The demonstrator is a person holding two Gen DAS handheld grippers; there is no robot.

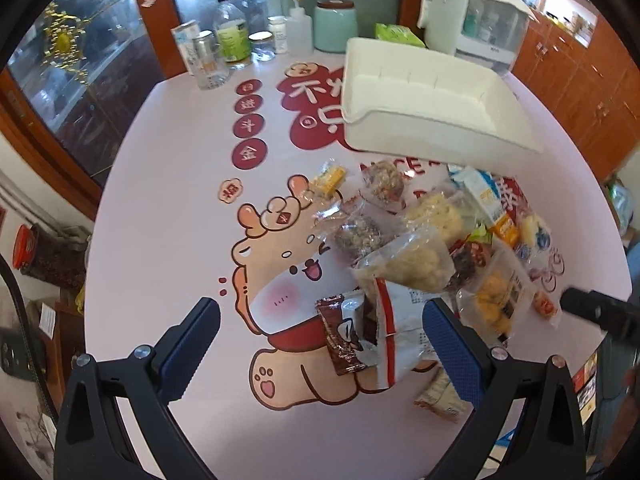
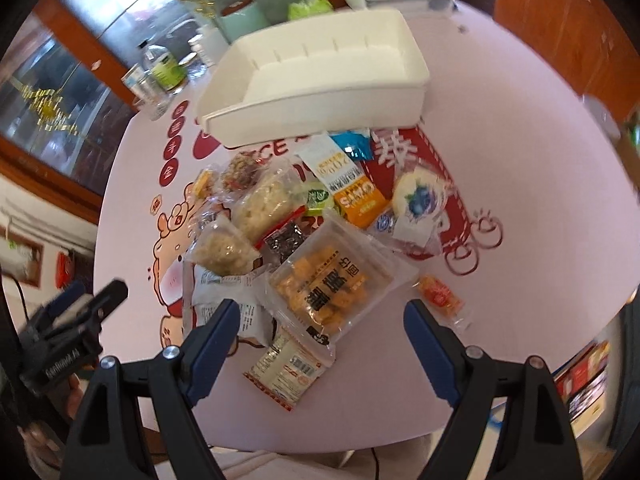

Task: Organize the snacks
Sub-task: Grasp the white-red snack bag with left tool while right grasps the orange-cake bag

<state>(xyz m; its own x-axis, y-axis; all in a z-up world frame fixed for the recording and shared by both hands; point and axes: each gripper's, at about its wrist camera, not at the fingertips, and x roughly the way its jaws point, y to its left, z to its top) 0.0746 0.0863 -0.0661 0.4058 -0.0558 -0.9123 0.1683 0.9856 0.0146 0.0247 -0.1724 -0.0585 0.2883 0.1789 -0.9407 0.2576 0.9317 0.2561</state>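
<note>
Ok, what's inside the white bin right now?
The white bin looks empty: bare floor and slotted back wall, no snacks. Its near rim hides a strip of floor along the front.

Even, soft daylight fills both fisheye views, edges bowing into dark corners, as glare washes the white tray [image 2: 320, 60] and motion blur smears the right-wrist periphery.

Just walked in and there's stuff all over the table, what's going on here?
Someone is sorting snacks with two handheld grippers. The snack pile lies loose on the pink table, and the white bin behind it holds nothing. Both the left gripper and right gripper hang open above the near edge of the pile, gripping nothing, so no packet has gone in.
</note>
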